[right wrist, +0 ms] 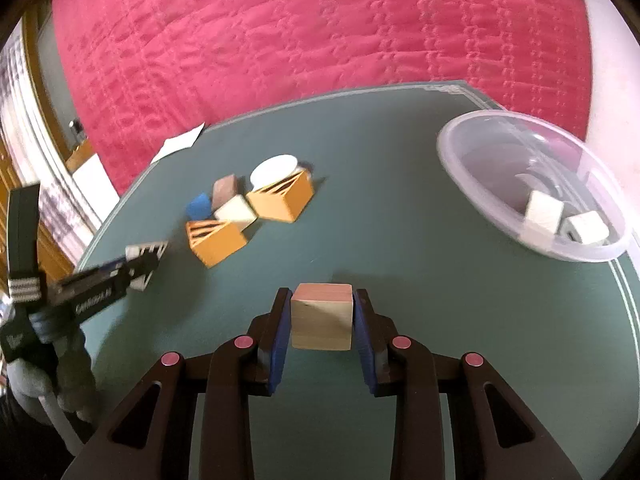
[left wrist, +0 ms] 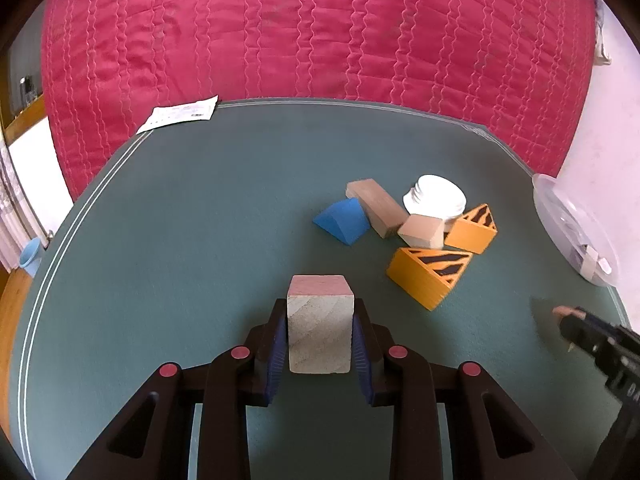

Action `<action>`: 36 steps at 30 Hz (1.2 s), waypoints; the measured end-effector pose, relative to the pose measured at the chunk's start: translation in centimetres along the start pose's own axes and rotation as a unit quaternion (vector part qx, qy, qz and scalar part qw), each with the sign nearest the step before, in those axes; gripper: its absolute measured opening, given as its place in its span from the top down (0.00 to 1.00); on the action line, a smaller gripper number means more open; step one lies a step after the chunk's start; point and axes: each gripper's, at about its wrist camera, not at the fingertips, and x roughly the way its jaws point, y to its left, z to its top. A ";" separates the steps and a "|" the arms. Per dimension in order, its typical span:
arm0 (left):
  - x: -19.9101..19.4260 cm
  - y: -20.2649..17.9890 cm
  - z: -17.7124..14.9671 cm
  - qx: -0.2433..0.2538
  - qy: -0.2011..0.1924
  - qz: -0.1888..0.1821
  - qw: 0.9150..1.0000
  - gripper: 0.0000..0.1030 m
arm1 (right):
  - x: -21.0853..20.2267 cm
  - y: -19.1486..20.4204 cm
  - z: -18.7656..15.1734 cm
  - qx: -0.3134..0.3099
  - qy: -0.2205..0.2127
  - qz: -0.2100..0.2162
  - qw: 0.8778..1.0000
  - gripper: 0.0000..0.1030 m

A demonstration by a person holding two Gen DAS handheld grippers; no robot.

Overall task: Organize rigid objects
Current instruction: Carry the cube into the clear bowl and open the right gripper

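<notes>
A pale wooden cube [left wrist: 320, 330] is clamped between the blue pads of the left tongs [left wrist: 320, 336], low over the green worktop [left wrist: 180, 240]. A second, tan wooden cube [right wrist: 322, 316] is gripped in the same way by the right tongs [right wrist: 322, 320], both pads pressed against its sides.

Beyond the left tongs, a cluster of blocks is seen on the worktop. Nearest lies an orange wedge with black stripes [left wrist: 428, 274]; behind it a small plain wooden block [left wrist: 422, 231] is set, touching a second striped orange wedge [left wrist: 472, 228]. A blue wedge [left wrist: 344, 220] rests just beside a long plain wooden block [left wrist: 376, 207], and a stack of white discs [left wrist: 436, 198] stands at the back of the group.

To the right of the cluster, well apart from it, a clear plastic bowl [right wrist: 480, 168] is placed near the worktop's edge; two pale cubes [right wrist: 564, 220] are held inside it, touching each other. A white paper sheet [left wrist: 180, 114] lies at the far left edge of the worktop. Behind everything, a pink quilted cover [left wrist: 320, 28] fills the background.
</notes>
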 end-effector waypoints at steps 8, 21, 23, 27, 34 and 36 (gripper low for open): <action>-1.5 -2.1 0.2 0.017 -0.012 -0.006 1.000 0.69 | -2.4 -4.0 1.9 0.035 -0.049 -0.029 0.998 0.69; -2.3 -6.6 1.0 0.063 -0.020 -0.017 0.998 0.69 | -4.4 -12.2 4.6 0.104 -0.102 -0.093 0.985 0.70; -2.3 -7.4 1.0 0.072 -0.019 -0.018 0.997 0.69 | -4.3 -13.2 4.7 0.109 -0.105 -0.101 0.983 0.69; -2.2 -8.9 1.2 0.087 -0.018 -0.025 0.996 0.69 | -4.2 -15.2 5.3 0.119 -0.111 -0.119 0.979 0.69; -2.1 -12.0 1.8 0.113 -0.019 -0.043 0.992 0.69 | -3.9 -17.9 4.8 0.158 -0.133 -0.159 0.965 0.47; -1.9 -13.3 2.0 0.128 -0.023 -0.048 0.990 0.69 | -3.8 -18.0 4.5 0.160 -0.138 -0.167 0.963 0.47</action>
